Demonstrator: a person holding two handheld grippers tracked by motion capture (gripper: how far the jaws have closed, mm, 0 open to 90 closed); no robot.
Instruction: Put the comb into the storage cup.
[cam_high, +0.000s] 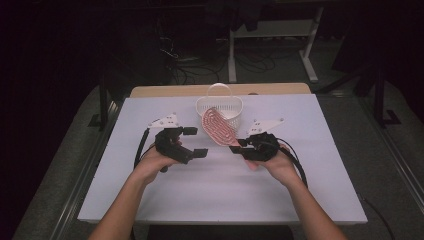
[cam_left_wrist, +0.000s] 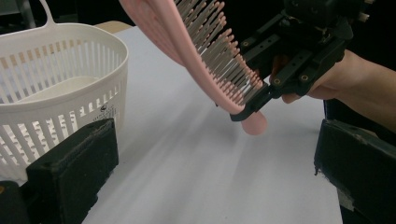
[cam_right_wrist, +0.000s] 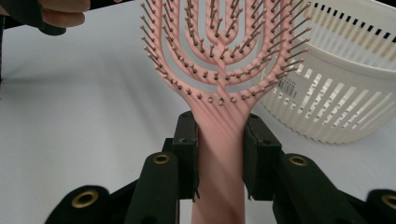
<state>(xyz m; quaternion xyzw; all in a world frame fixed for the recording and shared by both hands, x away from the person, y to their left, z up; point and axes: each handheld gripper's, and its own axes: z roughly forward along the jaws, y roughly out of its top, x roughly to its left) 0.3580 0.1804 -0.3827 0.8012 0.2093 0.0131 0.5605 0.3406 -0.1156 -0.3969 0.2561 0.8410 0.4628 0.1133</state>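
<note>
**Pink brush held up beside the basket**

My right tongs (cam_right_wrist: 219, 154) are clamping the handle of the pink hairbrush (cam_right_wrist: 219, 56), holding it above the white desk (cam_high: 225, 190), just beside the basket (cam_high: 220, 107). The basket is white slotted plastic with a loop handle; I cannot tell what is lying inside it. The brush's vented, branching head is carrying knob-tipped bristles. My left tongs (cam_high: 196, 142) are standing wide apart, gripping nothing.

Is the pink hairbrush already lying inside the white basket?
No, the right tool holds the pink hairbrush by its handle in the air, beside the white basket.
</note>
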